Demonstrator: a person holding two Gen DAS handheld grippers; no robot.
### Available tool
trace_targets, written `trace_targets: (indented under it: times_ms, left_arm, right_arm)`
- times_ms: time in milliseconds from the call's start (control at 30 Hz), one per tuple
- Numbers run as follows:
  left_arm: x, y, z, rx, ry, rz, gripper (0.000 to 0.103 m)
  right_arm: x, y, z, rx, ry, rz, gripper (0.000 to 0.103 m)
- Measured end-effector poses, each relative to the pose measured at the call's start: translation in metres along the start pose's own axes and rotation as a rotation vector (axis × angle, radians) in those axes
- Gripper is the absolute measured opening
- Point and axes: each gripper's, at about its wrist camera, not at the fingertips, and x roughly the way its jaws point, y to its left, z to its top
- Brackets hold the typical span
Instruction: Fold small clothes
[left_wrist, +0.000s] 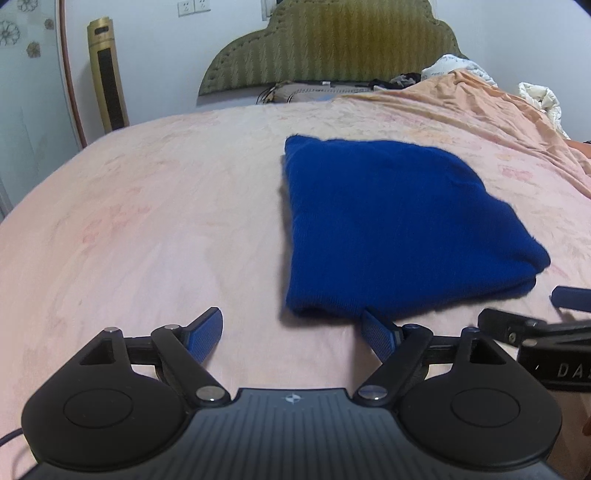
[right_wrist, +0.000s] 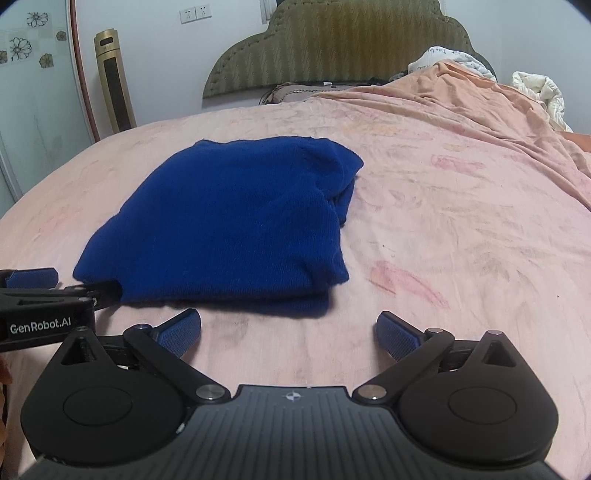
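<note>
A blue knitted garment (left_wrist: 399, 225) lies folded into a thick rectangle on the pink bedsheet (left_wrist: 147, 221). It also shows in the right wrist view (right_wrist: 229, 225), with a bunched fold at its far right corner. My left gripper (left_wrist: 293, 332) is open and empty, just short of the garment's near edge, its right fingertip (left_wrist: 375, 328) at the hem. My right gripper (right_wrist: 288, 330) is open and empty in front of the garment's near right corner. Each gripper shows at the edge of the other's view.
The bed has a green padded headboard (left_wrist: 332, 40). Rumpled orange bedding (right_wrist: 480, 110) and white quilts (right_wrist: 539, 92) pile up at the far right. A gold tower fan (left_wrist: 107, 74) stands against the wall at the left. Dark cables and clothes lie near the headboard.
</note>
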Motion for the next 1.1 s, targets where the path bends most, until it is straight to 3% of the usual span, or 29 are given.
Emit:
trace_targets:
  times_ms: [1100]
  left_arm:
    - [0.0, -0.002, -0.015, -0.017, -0.018, 0.044, 0.094]
  right_arm:
    - [-0.006, 0.011, -0.01, -0.037, -0.006, -0.002, 0.103]
